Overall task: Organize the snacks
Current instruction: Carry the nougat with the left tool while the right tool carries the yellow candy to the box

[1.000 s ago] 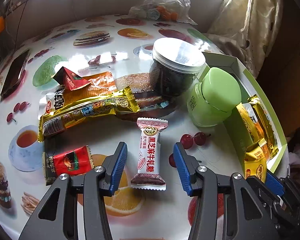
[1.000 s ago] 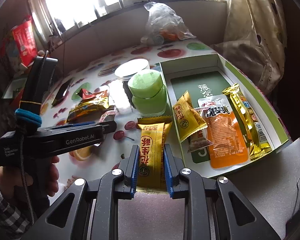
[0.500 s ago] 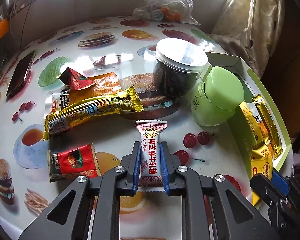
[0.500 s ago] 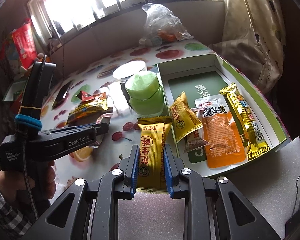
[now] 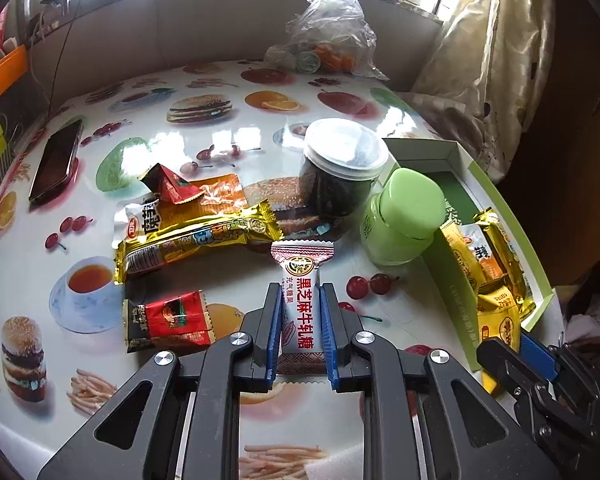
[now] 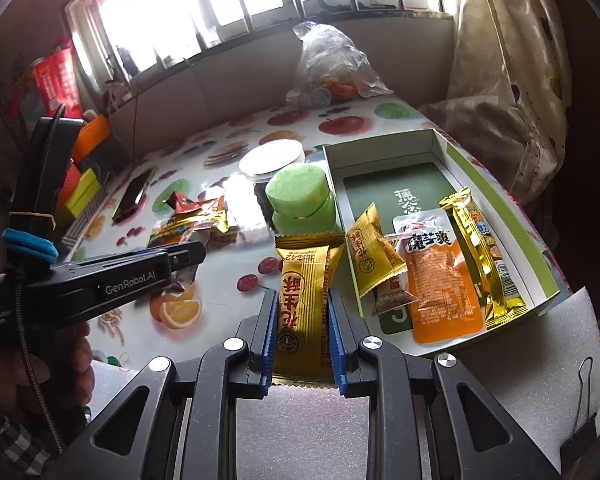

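Fruit-print counter (image 5: 228,128) under a barred window.

Box (image 6: 500,200), right side: four packets inside, as far as I can count.

Loose on counter: four packets, two jars.

In hand: my left gripper (image 5: 300,332), fingers clamped on a white sesame candy (image 5: 302,300); my right gripper (image 6: 302,336), fingers clamped on a yellow packet (image 6: 304,292).

I judge the sorting roughly half done.

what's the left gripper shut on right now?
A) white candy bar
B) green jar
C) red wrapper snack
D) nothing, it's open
A: in the left wrist view the left gripper has both blue pads pressed against the sides of the white candy bar, while the red wrapper snack and the green jar sit untouched on the table.
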`<state>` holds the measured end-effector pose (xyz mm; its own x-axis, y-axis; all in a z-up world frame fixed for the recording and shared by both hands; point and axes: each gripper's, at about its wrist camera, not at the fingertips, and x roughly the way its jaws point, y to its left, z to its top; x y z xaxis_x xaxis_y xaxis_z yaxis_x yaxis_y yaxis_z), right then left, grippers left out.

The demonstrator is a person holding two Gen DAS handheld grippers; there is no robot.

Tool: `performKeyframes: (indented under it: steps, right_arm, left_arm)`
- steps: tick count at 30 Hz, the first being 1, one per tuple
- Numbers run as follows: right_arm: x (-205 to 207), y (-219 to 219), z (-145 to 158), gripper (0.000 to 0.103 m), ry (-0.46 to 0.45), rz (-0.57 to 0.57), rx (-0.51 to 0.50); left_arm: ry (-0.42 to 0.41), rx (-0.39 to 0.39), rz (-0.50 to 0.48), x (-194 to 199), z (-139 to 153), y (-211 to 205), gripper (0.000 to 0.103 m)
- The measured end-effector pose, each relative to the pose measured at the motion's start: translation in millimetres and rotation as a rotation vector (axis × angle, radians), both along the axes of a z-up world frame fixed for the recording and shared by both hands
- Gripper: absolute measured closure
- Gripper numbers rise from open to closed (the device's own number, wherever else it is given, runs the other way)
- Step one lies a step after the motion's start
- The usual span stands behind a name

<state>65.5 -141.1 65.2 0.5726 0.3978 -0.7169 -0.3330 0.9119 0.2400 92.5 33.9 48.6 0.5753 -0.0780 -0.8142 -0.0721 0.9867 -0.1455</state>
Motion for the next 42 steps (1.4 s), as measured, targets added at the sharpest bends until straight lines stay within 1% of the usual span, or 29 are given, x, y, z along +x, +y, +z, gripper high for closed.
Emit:
performKeyframes:
  steps: [5, 10, 21, 25, 32, 42]
  right_arm:
    - [-2, -3, 11, 0.081, -0.034, -0.011, -0.006]
    - [-2, -10, 21, 0.081, -0.059, -0.028, -0.013]
    - [3, -30, 35, 0.081, -0.101, -0.081, -0.020]
    - [7, -42, 38, 0.081, -0.110, -0.110, -0.022]
    - [21, -64, 36, 0.081, -0.104, -0.157, -0.041]
    - [44, -92, 15, 0.081, -0.051, -0.205, -0.063]
  left_arm:
    - [-0.050, -0.009, -0.018, -3, 21, -5, 0.084]
    - [-0.085, -0.017, -0.037, -2, 35, -11, 0.084]
    - [-0.127, -0.033, -0.091, 11, 55, -33, 0.084]
    - [-0.132, -0.060, -0.124, 20, 60, -47, 0.084]
    - [-0.115, -0.091, -0.167, 39, 57, -73, 0.084]
    - [-0.065, -0.124, -0.210, 70, 41, -101, 0.084]
